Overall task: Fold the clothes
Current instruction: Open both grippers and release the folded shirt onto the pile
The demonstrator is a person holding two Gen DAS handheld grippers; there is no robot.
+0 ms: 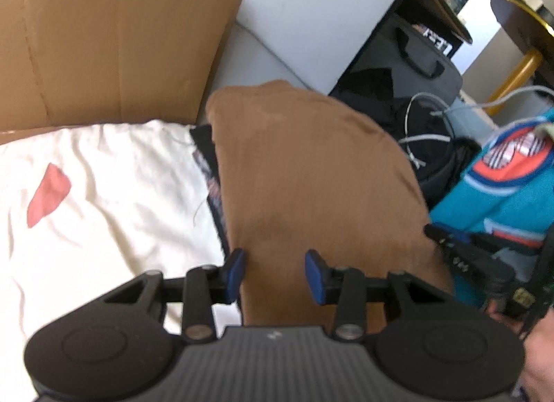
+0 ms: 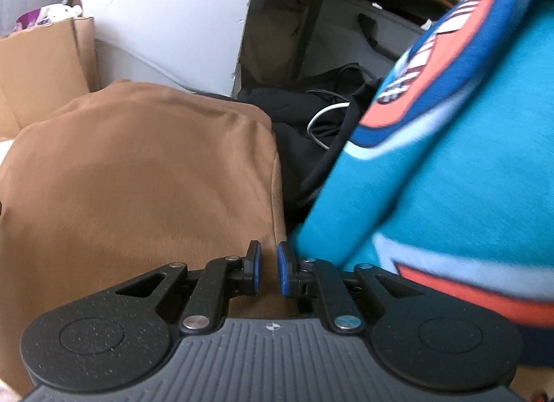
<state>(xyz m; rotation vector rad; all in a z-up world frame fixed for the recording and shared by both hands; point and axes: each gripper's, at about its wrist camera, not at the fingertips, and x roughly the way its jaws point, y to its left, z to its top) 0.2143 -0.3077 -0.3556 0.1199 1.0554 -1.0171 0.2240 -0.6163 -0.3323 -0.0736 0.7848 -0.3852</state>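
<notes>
Brown soft knit garment (image 1: 311, 176), already doubled into a smooth rectangular slab, lies directly ahead of the left gripper (image 1: 275, 275) and runs under and between its jaws. Those jaws stand wide apart, nothing pinched. In the right wrist view the same brown garment (image 2: 138, 176) fills the space left of and ahead of the right gripper (image 2: 268, 268), its right-hand edge passing just ahead of the jaws. The right jaws are nearly together with a narrow gap showing; no cloth visible in the gap.

Teal jersey with orange-blue-white crest and stripes (image 2: 450, 159) sits right of the right jaws, close, blurred, looks bunched rather than flat. Cream wrinkled cloth with a pink patch (image 1: 86, 194) lies left of the left jaws; a dark printed fabric edge (image 1: 207, 173) peeks between it and the brown piece.

Handling judgement: brown fabric looks light, limp, matte, not slippery, not fragile; it will sag and drape if lifted by one point. Best hold: pinch the near corners or the folded edge, both grippers, so layers stay stacked. Whether it needs another fold or is finished, cannot tell.
</notes>
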